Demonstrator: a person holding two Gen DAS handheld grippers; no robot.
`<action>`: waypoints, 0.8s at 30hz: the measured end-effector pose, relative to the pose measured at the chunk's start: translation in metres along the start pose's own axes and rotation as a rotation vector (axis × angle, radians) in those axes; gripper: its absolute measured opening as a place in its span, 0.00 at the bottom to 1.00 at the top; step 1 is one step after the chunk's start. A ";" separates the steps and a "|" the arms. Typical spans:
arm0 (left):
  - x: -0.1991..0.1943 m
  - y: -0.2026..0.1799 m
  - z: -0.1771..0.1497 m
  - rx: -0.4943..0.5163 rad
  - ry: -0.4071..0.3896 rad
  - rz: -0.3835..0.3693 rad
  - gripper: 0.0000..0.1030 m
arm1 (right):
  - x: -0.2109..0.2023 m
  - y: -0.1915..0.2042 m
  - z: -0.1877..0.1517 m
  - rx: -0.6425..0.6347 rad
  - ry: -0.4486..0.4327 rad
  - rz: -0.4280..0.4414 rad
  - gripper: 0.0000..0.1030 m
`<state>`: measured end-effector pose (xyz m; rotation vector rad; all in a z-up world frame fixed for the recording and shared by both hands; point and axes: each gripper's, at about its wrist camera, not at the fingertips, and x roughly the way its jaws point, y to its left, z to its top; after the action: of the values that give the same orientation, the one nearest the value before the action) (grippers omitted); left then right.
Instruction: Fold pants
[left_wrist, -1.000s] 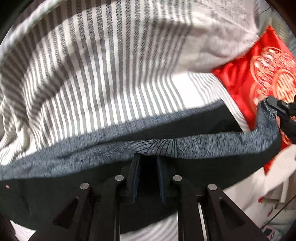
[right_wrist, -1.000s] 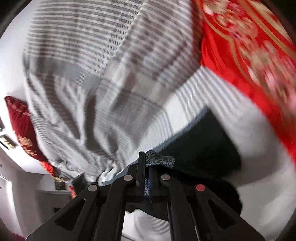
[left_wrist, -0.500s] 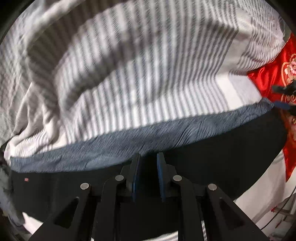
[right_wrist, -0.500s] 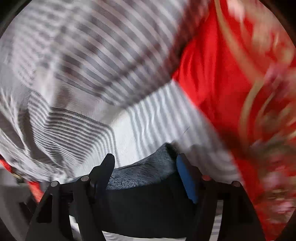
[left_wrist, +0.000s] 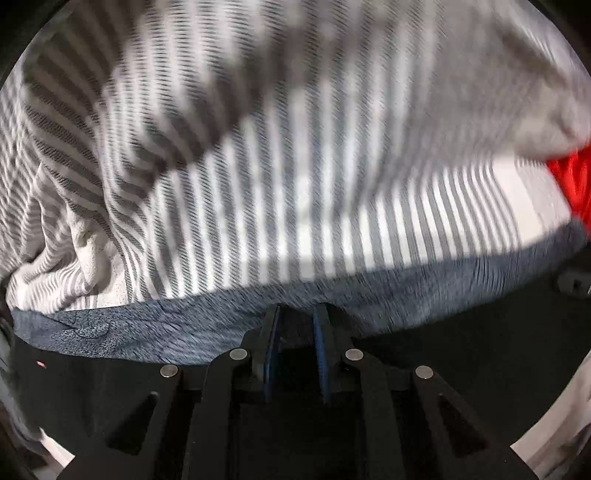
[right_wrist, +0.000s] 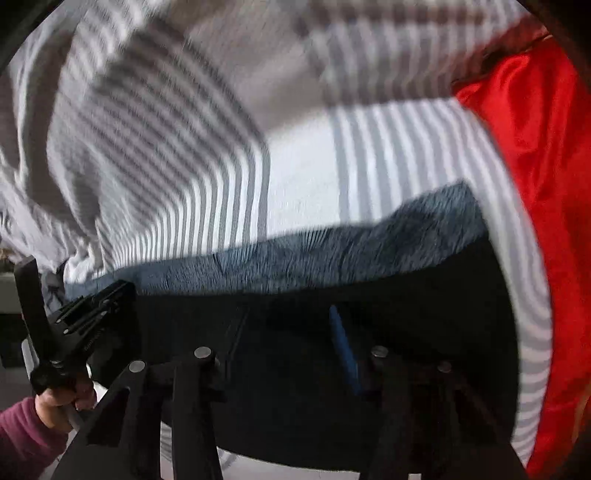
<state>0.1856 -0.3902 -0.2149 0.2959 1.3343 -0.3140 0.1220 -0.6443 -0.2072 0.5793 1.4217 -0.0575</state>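
Black pants (left_wrist: 461, 350) with a heathered blue-grey waistband (left_wrist: 369, 295) lie flat on a striped bed cover; they also show in the right wrist view (right_wrist: 295, 369), waistband (right_wrist: 351, 254) across the middle. My left gripper (left_wrist: 297, 314) has its jaws a narrow gap apart over the waistband's lower edge; whether they pinch cloth is unclear. My right gripper (right_wrist: 288, 321) is open wide above the black cloth, holding nothing. The left gripper's body (right_wrist: 85, 317) and the hand holding it appear at the left of the right wrist view.
A grey-and-white striped bed cover (left_wrist: 295, 166) lies rumpled beyond the pants, also in the right wrist view (right_wrist: 166, 166). A red satin cushion (right_wrist: 535, 184) lies along the right side, its corner in the left wrist view (left_wrist: 576, 184).
My right gripper let go of the waistband corner, opened wide and drew back over the pants. The waistband dropped flat onto the bed. My left gripper stayed at the waistband, its jaws slightly wider.
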 end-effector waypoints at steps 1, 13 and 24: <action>-0.006 0.008 0.002 -0.008 -0.016 -0.008 0.19 | -0.007 0.004 0.001 -0.006 -0.002 -0.007 0.46; -0.038 0.189 -0.042 -0.060 0.008 0.067 0.19 | 0.002 0.116 -0.035 -0.083 0.008 0.111 0.59; 0.019 0.214 -0.018 0.294 0.084 -0.114 0.19 | 0.030 0.183 -0.071 -0.068 0.044 0.138 0.59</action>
<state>0.2564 -0.1872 -0.2311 0.4841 1.3903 -0.6019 0.1312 -0.4483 -0.1750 0.6242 1.4172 0.1130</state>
